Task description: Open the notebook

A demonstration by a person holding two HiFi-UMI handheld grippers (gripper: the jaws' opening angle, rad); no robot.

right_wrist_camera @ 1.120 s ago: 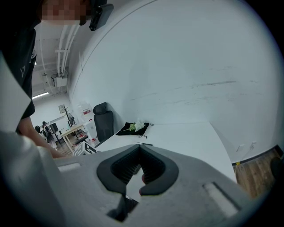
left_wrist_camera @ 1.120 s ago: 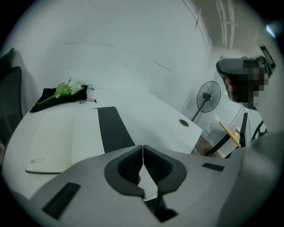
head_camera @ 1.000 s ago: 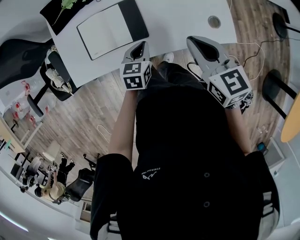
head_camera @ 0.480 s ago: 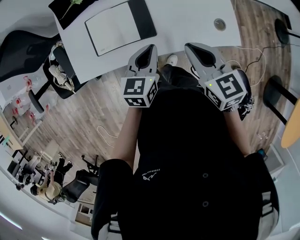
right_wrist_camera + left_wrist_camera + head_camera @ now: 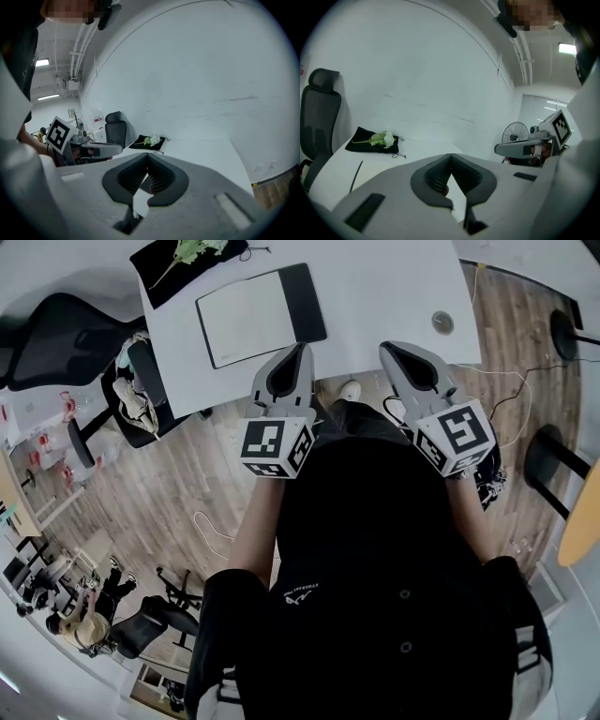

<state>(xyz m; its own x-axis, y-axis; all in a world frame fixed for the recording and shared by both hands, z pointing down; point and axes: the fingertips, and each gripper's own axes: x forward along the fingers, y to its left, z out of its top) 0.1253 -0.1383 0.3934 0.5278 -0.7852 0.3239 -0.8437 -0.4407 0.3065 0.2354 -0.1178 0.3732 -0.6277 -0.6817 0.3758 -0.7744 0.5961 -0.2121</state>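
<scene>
The notebook (image 5: 253, 317) lies spread open, far-left on the white table (image 5: 394, 287), while left gripper (image 5: 297, 351) and right gripper (image 5: 391, 347) hang pinched together and empty by the table's near edge, so the job looks done and the 2 need only retreat.

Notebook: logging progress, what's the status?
Left gripper shut, empty. Right gripper shut, empty. Notebook looks open on table, untouched. Nothing in the way.

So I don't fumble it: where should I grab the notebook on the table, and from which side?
Probably the thin left edge of the notebook, opposite its black band, which looks like the spine. It lies flat on the table, so come in low from the left with the left gripper.
</scene>
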